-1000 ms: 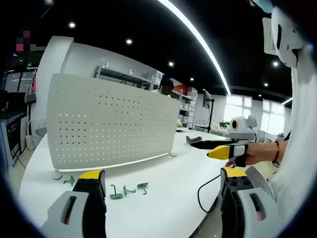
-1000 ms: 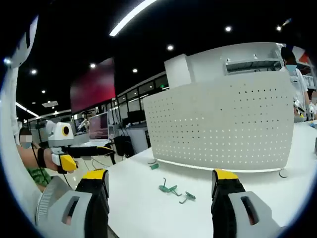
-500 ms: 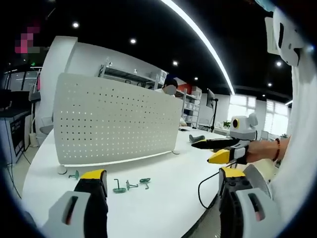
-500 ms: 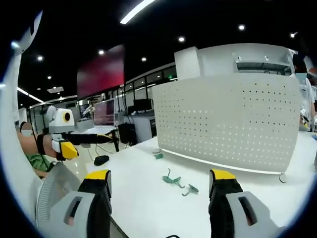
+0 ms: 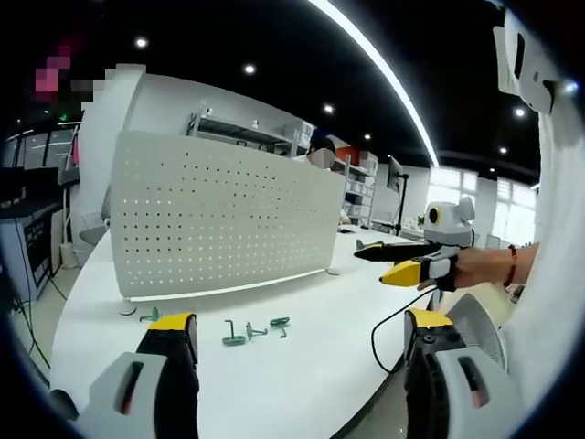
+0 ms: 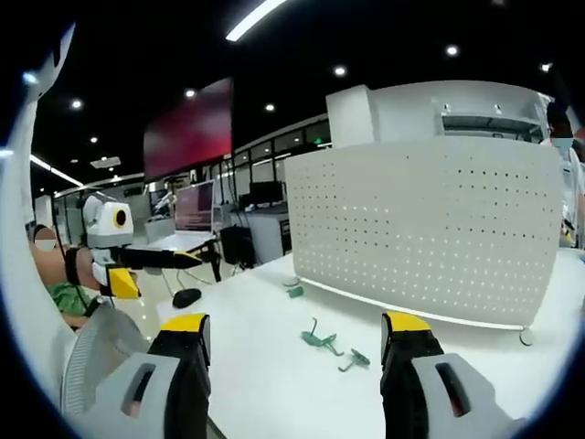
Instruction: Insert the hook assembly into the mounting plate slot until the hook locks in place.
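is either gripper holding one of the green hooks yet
No, both the left gripper and the right gripper are open, and the green hooks lie on the table.

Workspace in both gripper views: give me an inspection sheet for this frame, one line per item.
Surface: white table, mostly bare.
Job's things: white perforated panel stands upright on small feet; green hooks lie loose on the table in front of it, none mounted.
Clutter: a dark mouse-like object near the table edge.
Grippers: left gripper and right gripper both open, empty, held above the table short of the hooks.
Cables: a black cable loops at the table edge.
Surroundings: office with ceiling lights, shelving behind the panel, monitors, a person behind the panel.
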A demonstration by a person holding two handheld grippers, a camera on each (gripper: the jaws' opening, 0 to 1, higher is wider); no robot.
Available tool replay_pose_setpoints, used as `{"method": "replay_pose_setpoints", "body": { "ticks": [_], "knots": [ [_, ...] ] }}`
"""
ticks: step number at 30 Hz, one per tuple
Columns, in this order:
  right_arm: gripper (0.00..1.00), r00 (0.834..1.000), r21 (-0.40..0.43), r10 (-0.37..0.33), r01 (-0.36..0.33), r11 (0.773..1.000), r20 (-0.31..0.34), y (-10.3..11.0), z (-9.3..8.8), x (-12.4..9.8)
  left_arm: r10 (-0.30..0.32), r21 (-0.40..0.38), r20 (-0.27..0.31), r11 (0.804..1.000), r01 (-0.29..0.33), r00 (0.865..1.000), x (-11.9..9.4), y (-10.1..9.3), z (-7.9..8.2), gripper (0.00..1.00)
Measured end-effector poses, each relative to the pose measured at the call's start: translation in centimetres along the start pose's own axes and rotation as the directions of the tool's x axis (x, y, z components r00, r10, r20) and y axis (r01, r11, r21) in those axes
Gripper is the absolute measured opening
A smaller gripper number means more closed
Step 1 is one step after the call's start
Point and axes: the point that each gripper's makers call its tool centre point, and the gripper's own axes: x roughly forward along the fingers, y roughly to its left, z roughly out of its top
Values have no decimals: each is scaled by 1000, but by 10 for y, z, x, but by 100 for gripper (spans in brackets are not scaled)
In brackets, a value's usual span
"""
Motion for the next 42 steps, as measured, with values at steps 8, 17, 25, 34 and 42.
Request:
{"method": "replay_pose_setpoints", "body": {
  "ticks": [8, 17, 25, 34, 42],
  "knots": [
    [76, 999, -20, -11, 10, 1000, -37, 7, -6, 11, -11, 9, 1, 1000, 11, 1000, -1, 14, 1, 96],
    [74, 997, -36, -19, 16, 999, -68, 12, -12, 13, -37, -14, 2, 999, 37, 999, 5, 14, -9, 95],
    [71, 995, -47, -31, 27, 999, -96, 8, -17, 10, -57, -21, -5, 998, 56, 998, 11, 13, -15, 95],
    [67, 991, -63, -2, -6, 998, -133, 3, -23, 13, -68, 0, -4, 998, 68, 998, 20, 2, -16, 95],
    [62, 987, -57, 20, -30, 998, -159, -9, -32, 15, -71, 25, -21, 997, 71, 997, 31, -19, -16, 95]
  ]
}}
